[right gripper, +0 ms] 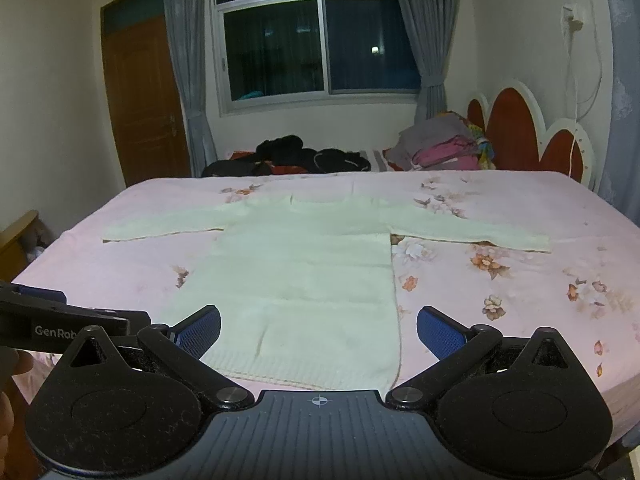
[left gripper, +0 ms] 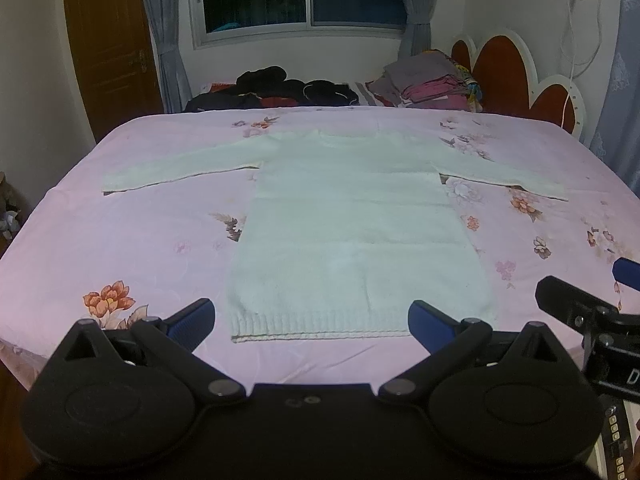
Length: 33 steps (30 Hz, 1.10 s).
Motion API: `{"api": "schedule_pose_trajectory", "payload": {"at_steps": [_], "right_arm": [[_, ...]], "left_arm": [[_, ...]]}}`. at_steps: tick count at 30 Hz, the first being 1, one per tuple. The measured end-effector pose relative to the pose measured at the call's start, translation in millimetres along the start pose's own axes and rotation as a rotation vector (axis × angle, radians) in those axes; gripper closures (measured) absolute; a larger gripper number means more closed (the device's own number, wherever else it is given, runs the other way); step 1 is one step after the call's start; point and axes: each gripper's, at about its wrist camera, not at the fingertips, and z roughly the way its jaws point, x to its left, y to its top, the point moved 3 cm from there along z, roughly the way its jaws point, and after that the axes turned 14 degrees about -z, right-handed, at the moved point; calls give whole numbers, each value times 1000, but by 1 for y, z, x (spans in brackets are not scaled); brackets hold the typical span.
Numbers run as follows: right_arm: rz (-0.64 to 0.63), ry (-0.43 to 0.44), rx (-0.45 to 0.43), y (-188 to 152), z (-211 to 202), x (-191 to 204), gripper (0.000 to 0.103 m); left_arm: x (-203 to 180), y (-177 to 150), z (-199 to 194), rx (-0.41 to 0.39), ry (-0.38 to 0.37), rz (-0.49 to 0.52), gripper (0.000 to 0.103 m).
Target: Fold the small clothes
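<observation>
A pale knitted sweater (left gripper: 348, 216) (right gripper: 304, 272) lies flat on the pink floral bedsheet (left gripper: 120, 240) (right gripper: 520, 320), both sleeves spread sideways and its ribbed hem toward me. My left gripper (left gripper: 312, 322) hovers open over the hem, blue pads wide apart with nothing between them. Wide open too, my right gripper (right gripper: 318, 330) hangs above the hem's right corner. Each gripper shows at the edge of the other's view: the right one (left gripper: 588, 312) and the left one (right gripper: 60, 328).
Dark clothes (left gripper: 280, 88) (right gripper: 296, 156) are heaped at the bed's far side, with a pile of folded grey and pink clothes (left gripper: 432, 80) (right gripper: 444, 146) by the red headboard (left gripper: 516, 76). A wooden door (left gripper: 112, 44) and curtained window (right gripper: 316, 40) stand behind.
</observation>
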Motion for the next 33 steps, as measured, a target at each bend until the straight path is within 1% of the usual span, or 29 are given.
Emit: {"api": "schedule_pose_trajectory", "payload": {"at_steps": [5,33], "right_arm": [[7,-2,-9,-1,-3,-1,0],[-1,-8,-14,3,-10,-1,0]], "left_arm": [[1,5,-3,-5,1,-2,0],[-3,-1,-4,-7,-4,1,0]]}}
